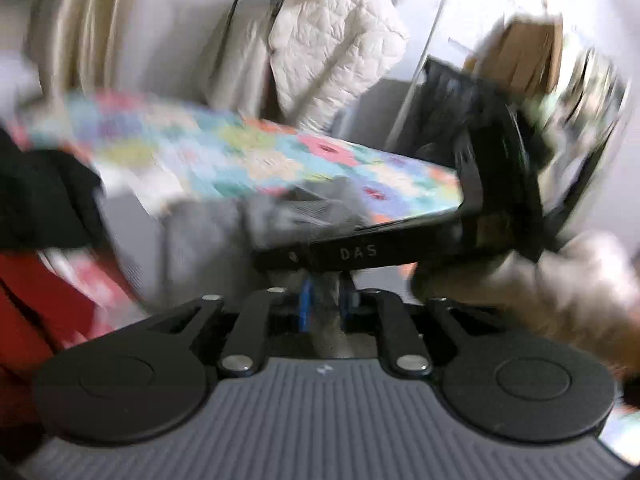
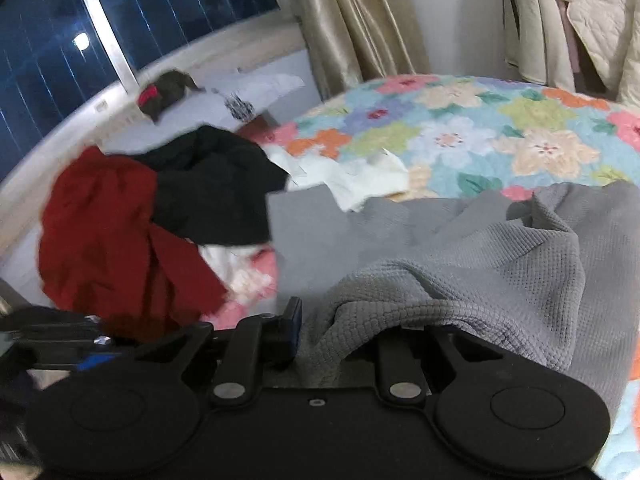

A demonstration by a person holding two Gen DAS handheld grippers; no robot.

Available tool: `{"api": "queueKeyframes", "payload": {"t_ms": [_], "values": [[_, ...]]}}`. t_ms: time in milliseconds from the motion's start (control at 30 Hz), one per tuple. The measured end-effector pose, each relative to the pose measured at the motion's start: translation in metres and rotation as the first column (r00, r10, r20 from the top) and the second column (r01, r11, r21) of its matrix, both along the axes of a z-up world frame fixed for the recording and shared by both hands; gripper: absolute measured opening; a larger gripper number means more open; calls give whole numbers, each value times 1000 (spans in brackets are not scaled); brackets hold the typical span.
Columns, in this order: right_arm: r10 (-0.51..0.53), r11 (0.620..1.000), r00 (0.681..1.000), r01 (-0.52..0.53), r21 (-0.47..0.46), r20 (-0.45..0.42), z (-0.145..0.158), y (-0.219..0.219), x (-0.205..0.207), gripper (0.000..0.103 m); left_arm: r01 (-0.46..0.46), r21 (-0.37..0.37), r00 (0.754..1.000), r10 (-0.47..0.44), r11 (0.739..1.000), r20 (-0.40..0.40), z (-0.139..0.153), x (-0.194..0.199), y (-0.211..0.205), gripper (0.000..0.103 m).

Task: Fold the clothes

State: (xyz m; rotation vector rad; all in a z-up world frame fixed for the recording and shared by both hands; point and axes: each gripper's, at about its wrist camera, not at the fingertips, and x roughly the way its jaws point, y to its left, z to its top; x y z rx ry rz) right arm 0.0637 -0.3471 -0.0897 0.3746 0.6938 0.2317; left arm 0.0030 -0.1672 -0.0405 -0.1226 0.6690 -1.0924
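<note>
A grey waffle-knit garment (image 2: 460,248) lies rumpled on the floral bedspread (image 2: 480,132). Its near edge drapes over my right gripper (image 2: 320,332), which is shut on the cloth; only the left blue-padded finger (image 2: 294,326) shows. In the blurred left wrist view, my left gripper (image 1: 326,304) is shut on a fold of the same grey garment (image 1: 192,248), which fills the gap between its blue pads. The black body of the right tool (image 1: 380,250) crosses just ahead of the left fingers, held by a hand (image 1: 568,280).
Red (image 2: 112,232), black (image 2: 216,192) and white (image 2: 348,180) clothes are piled to the left on the bed. A dark item (image 2: 168,92) lies on the window ledge by the curtain (image 2: 352,20). A white quilted jacket (image 1: 332,40) hangs behind the bed.
</note>
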Motion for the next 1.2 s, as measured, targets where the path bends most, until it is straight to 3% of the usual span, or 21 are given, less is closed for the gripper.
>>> {"api": "queueKeyframes", "payload": {"t_ms": [33,100,200,300,400,467,567,667,733,833,967,1100,1200], "values": [[-11,999,1000,11,34,1,-1,-2,-2,22,37,-77,993,-46,996,-109,-6,16,11,23],[-28,999,1000,28,40,-7,-9,-4,-7,21,-64,-169,968,19,983,-251,-19,41,35,33],[-60,996,997,62,63,-42,-24,-6,-13,21,-172,-178,937,106,969,-332,-30,63,59,34],[-47,998,998,49,48,-52,-26,5,-13,22,-218,-118,918,162,969,-363,-40,70,63,35],[-12,994,996,3,-112,-84,-22,29,-4,26,-188,-27,915,165,982,-369,-53,69,44,40],[-27,981,992,3,-194,-121,-20,43,4,51,-162,32,913,162,986,-374,-63,65,31,40],[-63,988,991,44,-151,-121,-8,46,-6,55,-126,89,925,150,988,-348,-65,61,20,44],[-89,988,990,74,-136,-108,2,36,-44,62,-107,119,946,138,987,-293,-58,55,16,48],[-128,979,984,105,-176,-124,4,27,-77,63,-105,134,958,136,985,-251,-52,52,18,53],[-193,941,965,130,-312,-179,2,15,-122,63,-99,167,973,131,981,-190,-46,46,17,57],[-248,926,946,168,-339,-210,0,-1,-166,63,-79,246,983,116,966,-143,-50,39,3,60],[-220,925,959,146,-350,-180,-4,7,-180,63,-55,370,995,83,927,-60,-60,27,-18,58],[-178,899,971,95,-428,-159,-11,21,-173,63,-61,391,997,71,918,-10,-63,24,-28,58]]}}
